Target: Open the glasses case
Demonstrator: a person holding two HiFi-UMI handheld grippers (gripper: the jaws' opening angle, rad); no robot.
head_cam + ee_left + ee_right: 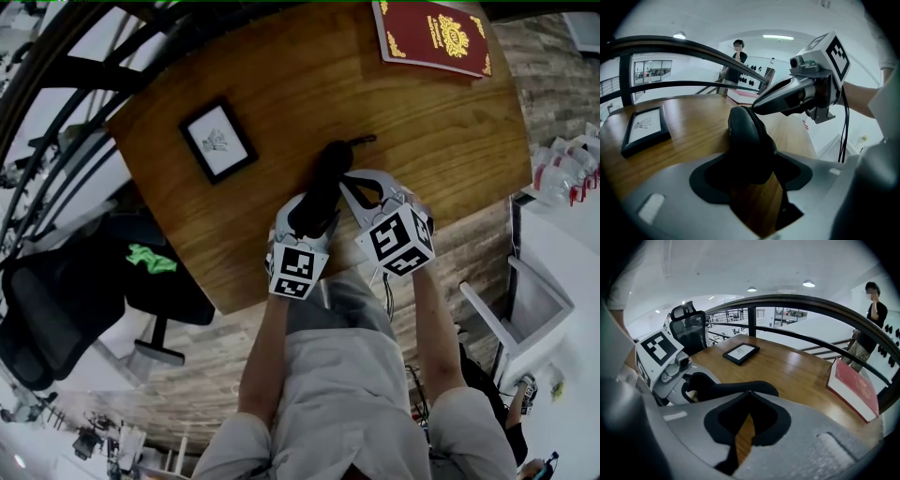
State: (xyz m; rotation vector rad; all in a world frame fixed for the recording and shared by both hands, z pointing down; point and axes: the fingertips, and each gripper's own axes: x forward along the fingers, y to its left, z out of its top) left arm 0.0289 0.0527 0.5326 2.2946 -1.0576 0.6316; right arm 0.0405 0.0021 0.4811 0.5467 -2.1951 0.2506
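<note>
A black glasses case lies lengthwise on the wooden table, closed, with a thin tab at its far end. My left gripper clasps the case's near end, its jaws standing wide around the body. My right gripper is shut, and its joined tips rest against the right upper edge of the case. In the right gripper view the closed jaws meet at the case's rim, with the left gripper beside it.
A small black picture frame lies left of the case. A red book sits at the table's far right corner. A curved railing borders the table. A black office chair stands at left, and a person stands far behind.
</note>
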